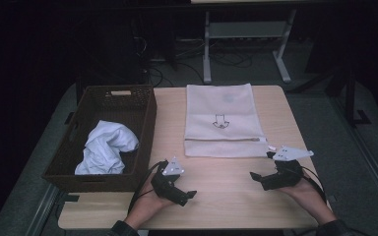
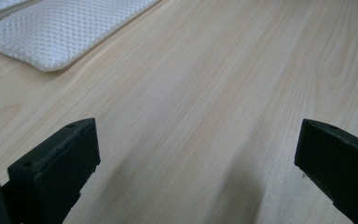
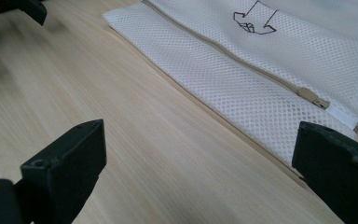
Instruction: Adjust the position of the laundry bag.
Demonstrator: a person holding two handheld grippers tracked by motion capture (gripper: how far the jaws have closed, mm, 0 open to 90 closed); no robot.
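Note:
A white mesh laundry bag [image 1: 224, 120] lies flat in the middle of the table, its zipper [image 1: 226, 139] running along the near edge and a small black drawing [image 1: 220, 121] on top. My left gripper [image 1: 184, 195] rests low over bare wood in front of the basket, jaws wide open and holding nothing [image 2: 196, 140]. The bag's corner [image 2: 60, 32] lies beyond it. My right gripper [image 1: 261, 165] sits just off the bag's near right corner, open and empty [image 3: 198, 149]. Ahead of its jaws are the mesh [image 3: 261, 60] and the zipper pull [image 3: 313, 97].
A dark brown woven basket [image 1: 145, 128] stands at the left of the table with a crumpled white cloth [image 1: 106, 147] inside. Bare wood [image 1: 221, 187] spans the space between the two hands. Metal table legs [image 1: 206, 49] and cables sit on the floor beyond the far edge.

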